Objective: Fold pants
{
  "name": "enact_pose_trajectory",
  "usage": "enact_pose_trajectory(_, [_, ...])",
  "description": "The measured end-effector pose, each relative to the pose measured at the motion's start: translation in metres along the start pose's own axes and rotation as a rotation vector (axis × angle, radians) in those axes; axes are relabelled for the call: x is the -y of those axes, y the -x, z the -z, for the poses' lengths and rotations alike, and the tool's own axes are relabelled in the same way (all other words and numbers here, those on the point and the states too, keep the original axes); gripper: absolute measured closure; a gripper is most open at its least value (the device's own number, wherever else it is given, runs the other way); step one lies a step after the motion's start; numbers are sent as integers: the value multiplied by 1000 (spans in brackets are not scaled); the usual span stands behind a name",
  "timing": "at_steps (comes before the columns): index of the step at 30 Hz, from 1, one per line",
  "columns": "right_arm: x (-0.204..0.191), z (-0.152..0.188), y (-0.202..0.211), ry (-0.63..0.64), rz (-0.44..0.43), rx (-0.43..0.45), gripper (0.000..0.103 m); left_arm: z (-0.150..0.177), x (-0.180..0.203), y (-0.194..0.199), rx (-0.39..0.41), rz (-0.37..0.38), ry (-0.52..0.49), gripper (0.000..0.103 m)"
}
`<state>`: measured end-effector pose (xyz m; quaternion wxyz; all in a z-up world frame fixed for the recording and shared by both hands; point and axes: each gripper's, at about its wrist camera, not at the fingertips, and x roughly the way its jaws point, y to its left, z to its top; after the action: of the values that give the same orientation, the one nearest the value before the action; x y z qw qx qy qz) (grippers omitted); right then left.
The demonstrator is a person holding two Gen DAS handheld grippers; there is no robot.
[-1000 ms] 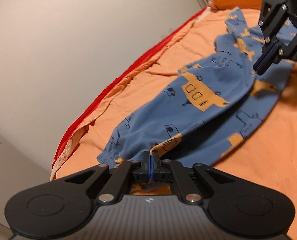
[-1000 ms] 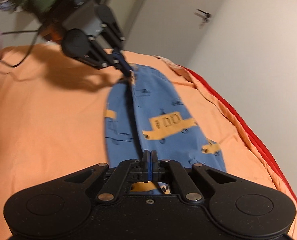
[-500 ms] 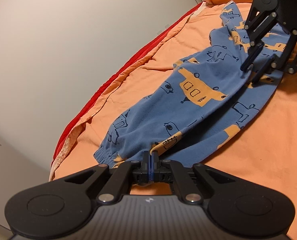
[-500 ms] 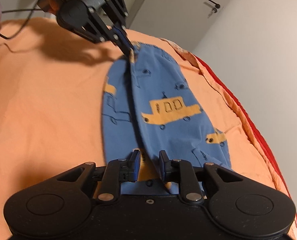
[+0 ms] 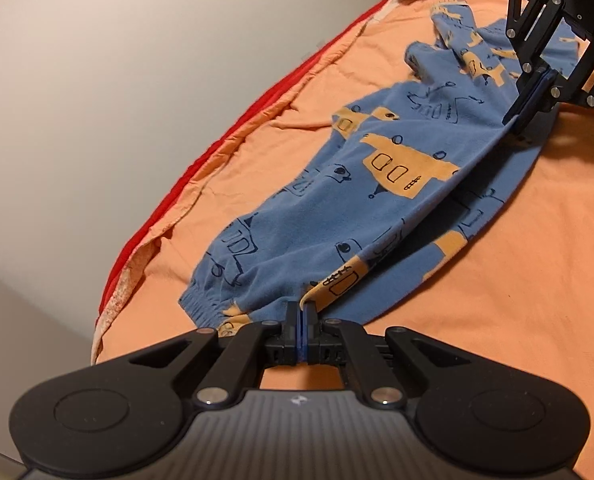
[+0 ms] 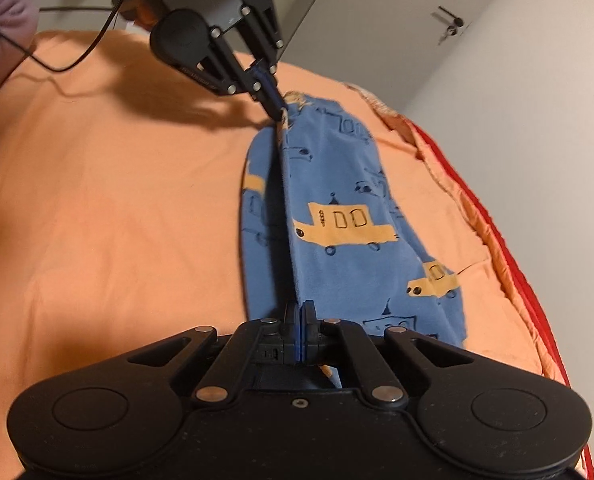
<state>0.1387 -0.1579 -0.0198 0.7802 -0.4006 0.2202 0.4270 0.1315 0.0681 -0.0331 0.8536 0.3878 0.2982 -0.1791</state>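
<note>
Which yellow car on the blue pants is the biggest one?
The long yellow car with two square windows, in the middle of the lifted layer of the blue printed pants. The smaller yellow car sits lower, nearer the red bed edge, with one window.

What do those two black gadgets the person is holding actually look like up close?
Both are matte black. Each left gripper and right gripper has a wide body with two round discs, angled link arms joined by silver rivets, and two thin fingers faced with blue pads. The left body is ribbed grey with a small white logo; the right is plain black with one screw. A black cable trails behind the left one.
</note>
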Motion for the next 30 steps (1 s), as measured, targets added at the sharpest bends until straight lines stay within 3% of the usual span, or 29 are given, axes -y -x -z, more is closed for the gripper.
enact_pose_trajectory(10, [-3,2,-6,38,-50,-24,103,6,3,-9,-36,22,-19,103])
enact_pose_trajectory(18, [-16,6,-15,60,-7,-49,98,4,9,-16,-68,27,0,102])
enact_pose_trajectory(20, [-13,8,-9,51,8,-31,90,2,8,-12,-70,31,8,90])
enact_pose_trajectory(21, [-10,9,-5,36,15,-25,73,2,7,-9,-72,37,22,82])
enact_pose_trajectory(23, [1,14,5,-17,51,0,47,-1,4,-1,-69,40,82,33])
enact_pose_trajectory(25, [13,22,17,-81,102,21,41,-6,2,11,-40,46,158,17])
enact_pose_trajectory(27, [24,35,26,-161,173,15,20,-15,5,19,-12,46,225,4])
enact_pose_trajectory(30, [43,63,36,-343,250,-7,4,-33,16,20,20,64,313,0])
